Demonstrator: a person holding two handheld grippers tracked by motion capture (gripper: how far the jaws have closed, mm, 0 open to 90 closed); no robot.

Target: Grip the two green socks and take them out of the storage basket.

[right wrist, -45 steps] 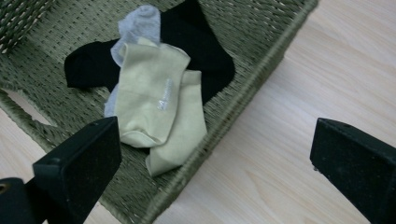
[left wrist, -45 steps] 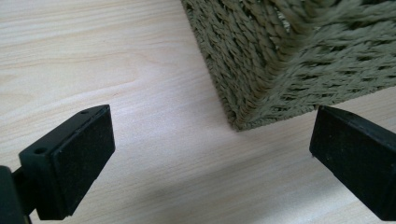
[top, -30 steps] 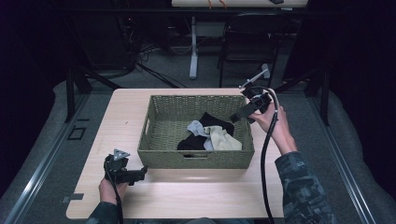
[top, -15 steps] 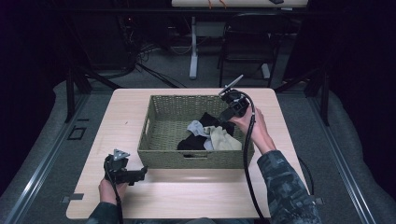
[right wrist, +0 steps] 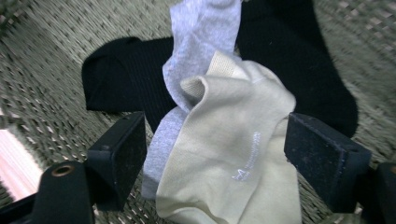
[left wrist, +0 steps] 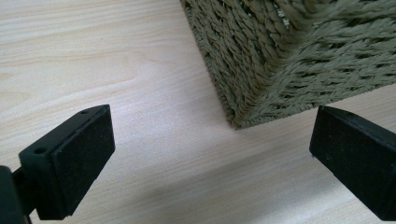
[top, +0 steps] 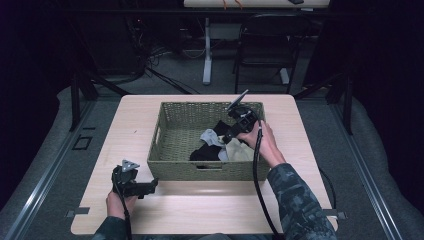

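A woven green basket stands mid-table and holds socks: a cream sock, a light grey sock and black socks. My right gripper is inside the basket, open, its jaws either side of the cream sock and just above it; in the high view the right gripper points down at the pile. My left gripper rests low at the table's front left, open with nothing between its jaws, facing the basket's near corner.
The light wooden table has bare room left of and in front of the basket. A cable trails from the right gripper over the basket's front rim. Behind the table are a dark chair and cables on the floor.
The right gripper has moved from above the basket's far right corner leftward and down into the basket, over the socks. The left gripper has stayed put.
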